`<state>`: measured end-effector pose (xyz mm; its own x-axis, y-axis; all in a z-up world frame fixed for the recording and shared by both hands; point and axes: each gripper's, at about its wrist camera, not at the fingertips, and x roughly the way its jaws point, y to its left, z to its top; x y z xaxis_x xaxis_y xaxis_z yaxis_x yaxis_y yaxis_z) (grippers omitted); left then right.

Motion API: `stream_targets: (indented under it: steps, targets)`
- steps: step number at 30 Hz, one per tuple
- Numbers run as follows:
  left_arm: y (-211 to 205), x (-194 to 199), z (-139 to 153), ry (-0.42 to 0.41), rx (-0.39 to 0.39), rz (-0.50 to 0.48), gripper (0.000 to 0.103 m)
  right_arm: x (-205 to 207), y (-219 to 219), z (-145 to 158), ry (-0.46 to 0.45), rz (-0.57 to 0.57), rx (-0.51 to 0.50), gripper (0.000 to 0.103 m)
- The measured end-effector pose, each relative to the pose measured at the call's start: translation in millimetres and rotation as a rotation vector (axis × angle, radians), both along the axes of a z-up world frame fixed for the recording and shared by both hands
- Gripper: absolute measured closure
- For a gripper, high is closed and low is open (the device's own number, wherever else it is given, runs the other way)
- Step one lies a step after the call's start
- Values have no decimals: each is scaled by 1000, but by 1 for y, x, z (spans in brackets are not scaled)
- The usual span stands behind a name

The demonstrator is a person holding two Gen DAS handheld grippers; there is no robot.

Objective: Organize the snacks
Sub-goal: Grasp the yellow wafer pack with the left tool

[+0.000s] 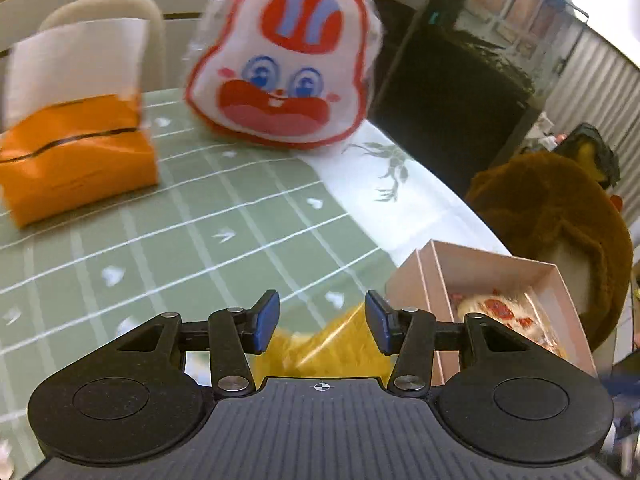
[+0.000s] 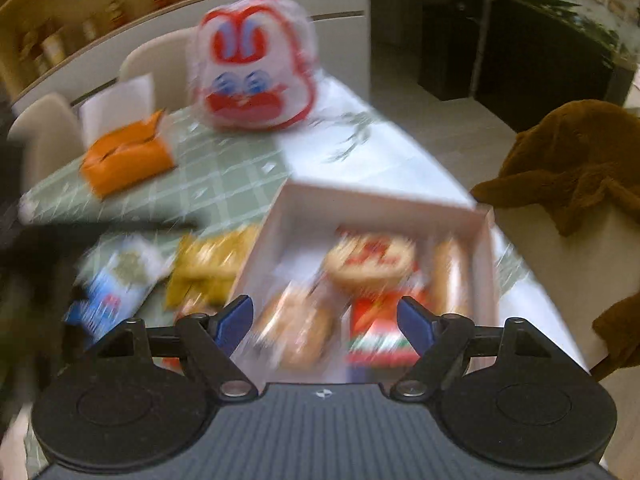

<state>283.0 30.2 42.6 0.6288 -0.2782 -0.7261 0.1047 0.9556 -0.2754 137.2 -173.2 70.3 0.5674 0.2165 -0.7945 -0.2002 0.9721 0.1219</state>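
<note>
Orange tissue box (image 1: 76, 156) and rabbit-face bag (image 1: 280, 64) on green checked tablecloth (image 1: 192, 232); brown plush (image 1: 560, 216) beside.

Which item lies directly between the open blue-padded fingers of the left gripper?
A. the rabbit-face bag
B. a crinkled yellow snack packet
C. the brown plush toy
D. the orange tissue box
B: in the left wrist view the crinkled yellow snack packet shows in the gap of the left gripper, whose pads do not press on it.

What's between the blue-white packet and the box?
A yellow packet lies between the blue-white packet and the box, close against its left wall; the blurred right wrist view shows it.
</note>
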Motion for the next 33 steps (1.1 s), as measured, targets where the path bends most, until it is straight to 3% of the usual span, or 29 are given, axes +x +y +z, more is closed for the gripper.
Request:
stream_targets:
  steps: [2,3,7,10,18,28,33]
  targets:
    - [-7,7,-8,43,22,-52,56,-21,6,-7,3,14,-2,23]
    - [-11,7,-14,65,35,-92,65,-32,8,-11,4,17,-8,23]
    - [-18,-23,-17,59,97,-199,65,-64,12,-30,16,4,-18,23]
    - [-14,-51,-16,81,90,-225,65,-71,14,-47,59,3,15,23]
    - [18,-109,-16,159,-16,-70,65,-66,44,-72,150,28,140,24]
    - [38,-158,-10,172,-14,25,65,-64,98,-71,117,127,-4,19]
    - [41,-172,-9,190,-28,56,65,-73,92,-70,58,104,-112,19]
